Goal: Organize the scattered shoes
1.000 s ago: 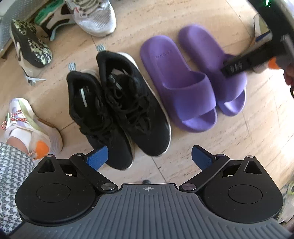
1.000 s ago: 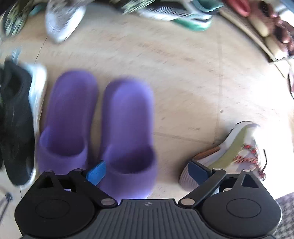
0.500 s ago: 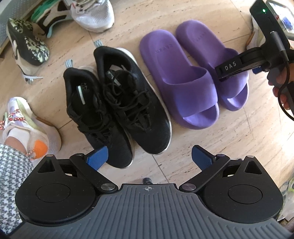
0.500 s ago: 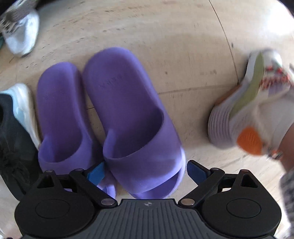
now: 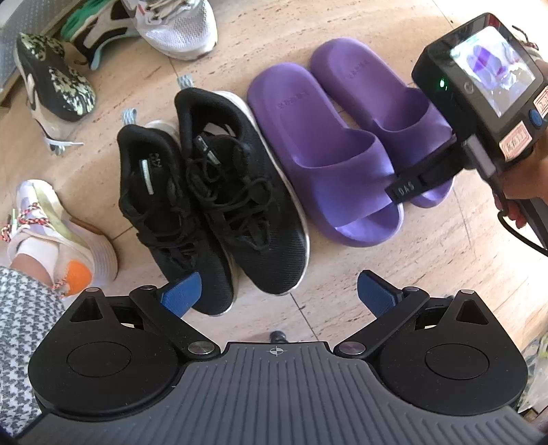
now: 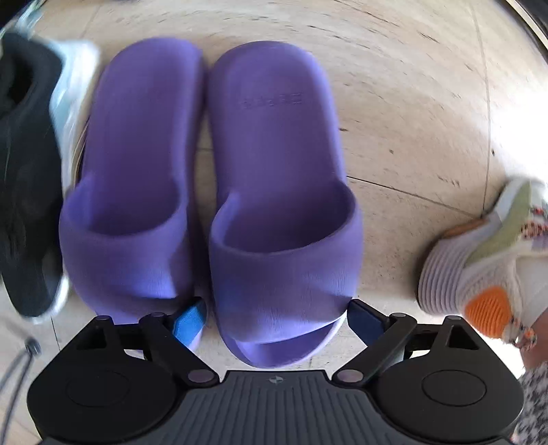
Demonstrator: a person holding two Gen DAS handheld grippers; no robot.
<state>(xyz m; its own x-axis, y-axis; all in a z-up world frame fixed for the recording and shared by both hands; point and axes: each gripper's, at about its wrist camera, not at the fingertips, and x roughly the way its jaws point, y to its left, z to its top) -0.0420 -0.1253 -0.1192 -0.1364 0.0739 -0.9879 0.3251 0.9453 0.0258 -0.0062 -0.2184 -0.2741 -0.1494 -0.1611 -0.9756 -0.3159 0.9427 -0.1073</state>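
Right claw [image 6: 275, 320] is spread wide, its blue pads flanking the toe end of the right-hand purple slide [image 6: 284, 205]; whether the pads touch it cannot be told. Second purple slide [image 6: 137, 178] lies just beside it, parallel, both on the floor [image 6: 411, 102]. Left claw [image 5: 277, 294] is likewise spread, holding nothing, hovering above the toes of the black sneakers [image 5: 209, 191], which stand as a pair side by side, immediately left of the slides. Grey sneaker [image 5: 174, 24], a green-trimmed shoe [image 5: 99, 25] and a patterned shoe on its side [image 5: 51, 78] lie scattered beyond. Wearer's pastel sneaker [image 5: 58, 232] stands at left.
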